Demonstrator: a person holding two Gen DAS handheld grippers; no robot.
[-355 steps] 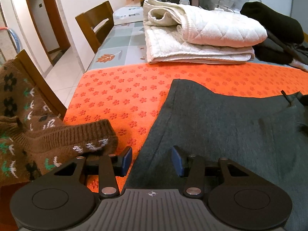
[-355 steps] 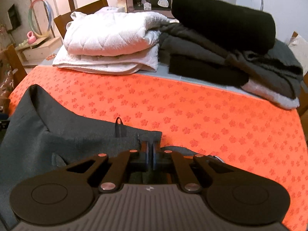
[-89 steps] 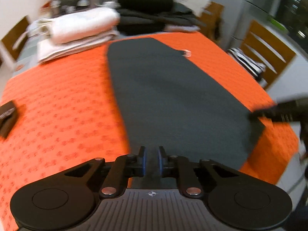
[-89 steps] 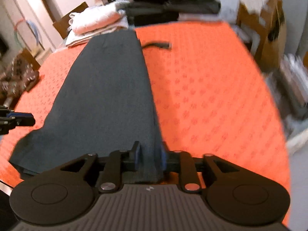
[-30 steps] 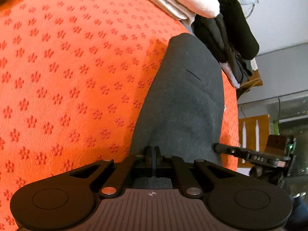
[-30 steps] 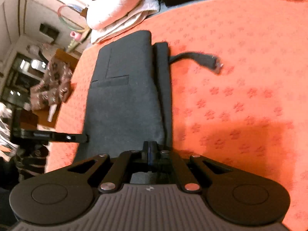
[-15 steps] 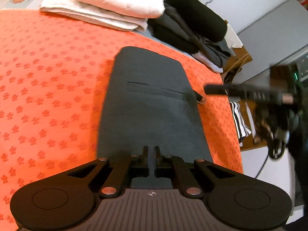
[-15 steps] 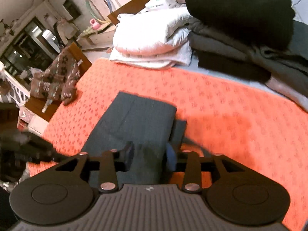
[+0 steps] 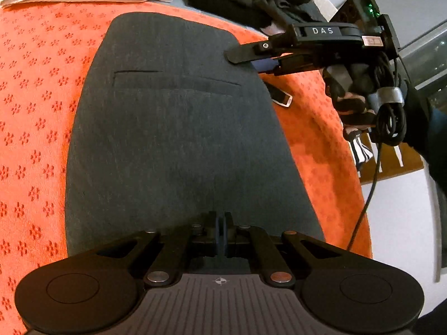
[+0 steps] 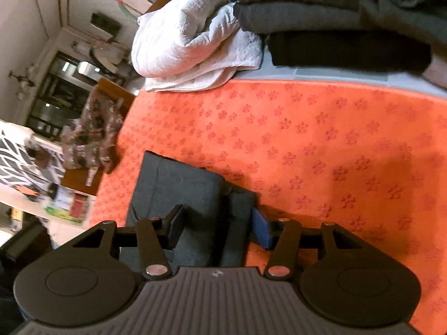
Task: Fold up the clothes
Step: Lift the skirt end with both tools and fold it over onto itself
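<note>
An orange cloth patterned with small flowers is spread under both grippers. On it, ahead of the left gripper's jaws, the folded grey trousers are laid flat, a pocket slit facing up at their far half. The near edge of the trousers runs under that gripper, whose jaws are pressed together; whether cloth is nipped between them cannot be told.

Beyond the far edge of the trousers, a folded white quilt and a dark pile of clothes are stacked side by side. To the left of the right gripper's jaws, off the orange cloth, a brown patterned sweater is draped.

The right gripper is held over the far right corner of the trousers, seen from the left wrist as a black tool in a gloved hand. Its jaws have just been opening and are spread, with the trousers' edge seen between the fingers but not pressed by them. A strap end is seen just right of the trousers, below that gripper.
</note>
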